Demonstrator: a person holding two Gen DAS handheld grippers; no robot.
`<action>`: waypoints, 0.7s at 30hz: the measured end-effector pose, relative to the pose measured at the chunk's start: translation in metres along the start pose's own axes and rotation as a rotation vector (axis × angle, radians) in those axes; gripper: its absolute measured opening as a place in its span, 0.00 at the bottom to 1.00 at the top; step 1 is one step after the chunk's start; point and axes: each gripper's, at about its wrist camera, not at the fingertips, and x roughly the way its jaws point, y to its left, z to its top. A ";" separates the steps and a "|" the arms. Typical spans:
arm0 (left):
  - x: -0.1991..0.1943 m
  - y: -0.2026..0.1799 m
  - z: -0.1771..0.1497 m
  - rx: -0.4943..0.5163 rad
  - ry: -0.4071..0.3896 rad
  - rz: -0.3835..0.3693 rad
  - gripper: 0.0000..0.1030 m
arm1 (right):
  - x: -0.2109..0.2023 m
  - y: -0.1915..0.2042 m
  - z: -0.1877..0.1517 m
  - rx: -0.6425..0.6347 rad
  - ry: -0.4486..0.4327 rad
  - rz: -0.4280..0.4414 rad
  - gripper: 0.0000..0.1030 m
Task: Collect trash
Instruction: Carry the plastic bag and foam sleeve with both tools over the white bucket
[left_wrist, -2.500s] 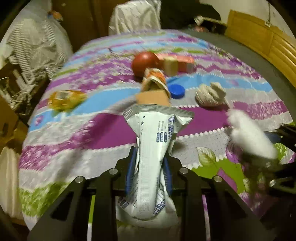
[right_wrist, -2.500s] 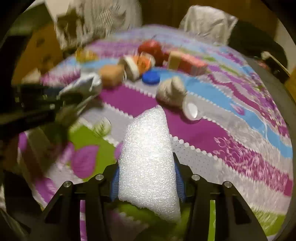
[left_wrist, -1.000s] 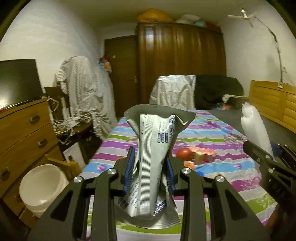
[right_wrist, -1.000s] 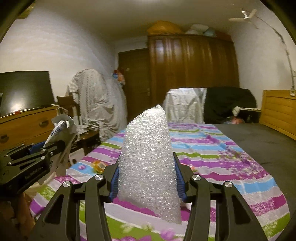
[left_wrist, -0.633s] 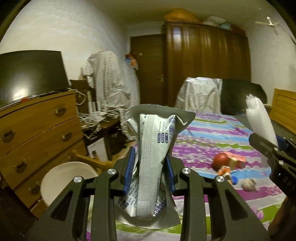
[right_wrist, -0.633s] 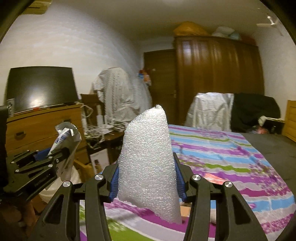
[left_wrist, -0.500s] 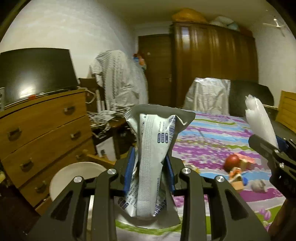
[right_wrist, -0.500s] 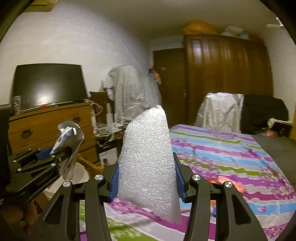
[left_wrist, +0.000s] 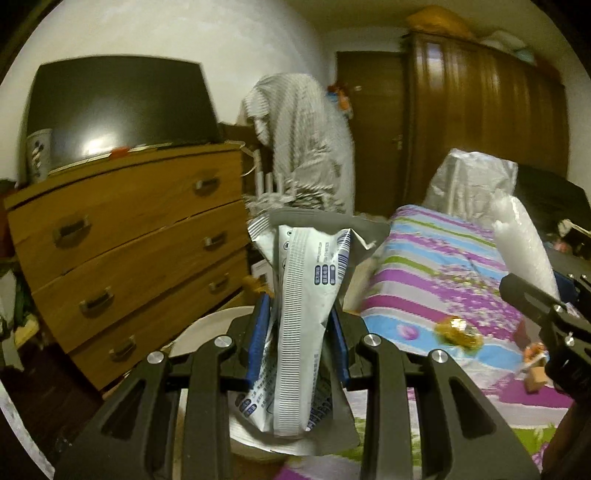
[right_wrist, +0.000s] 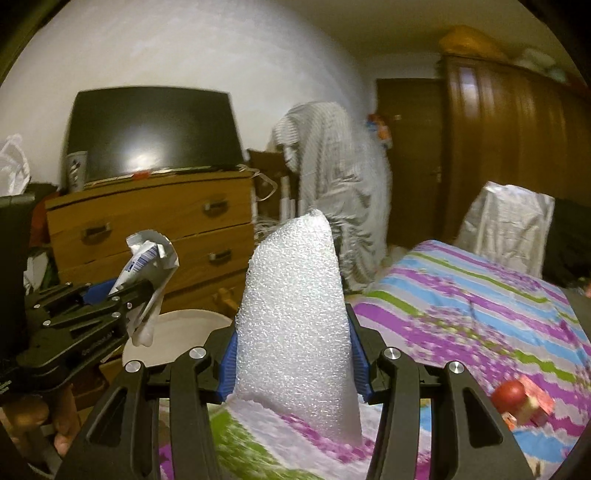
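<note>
Left gripper (left_wrist: 299, 332) pinching a crumpled white-and-blue printed foil wrapper (left_wrist: 306, 325), upright between the blue pads. Right gripper (right_wrist: 293, 354) clamped on a white bubbly foam sheet (right_wrist: 295, 332). Round white plastic bin (right_wrist: 177, 339) at 9 o'clock of the foam, beside the striped purple bedspread (right_wrist: 461, 314).

Nothing can be read for certain. The crumpled silver wrapper (left_wrist: 301, 325) carries blue and white print, with a row of 3 small blue badges and lines of tiny type, all too small and blurred to make out. The paper cup (left_wrist: 38, 153) beside the television bears dark marks, likewise illegible.
</note>
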 end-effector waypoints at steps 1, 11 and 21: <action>0.005 0.007 0.000 -0.005 0.012 0.011 0.29 | 0.010 0.008 0.004 -0.006 0.011 0.016 0.49; 0.060 0.066 -0.003 -0.008 0.187 0.070 0.29 | 0.126 0.077 0.042 -0.055 0.230 0.184 0.49; 0.125 0.094 -0.012 0.016 0.404 0.051 0.29 | 0.238 0.107 0.035 -0.116 0.566 0.299 0.49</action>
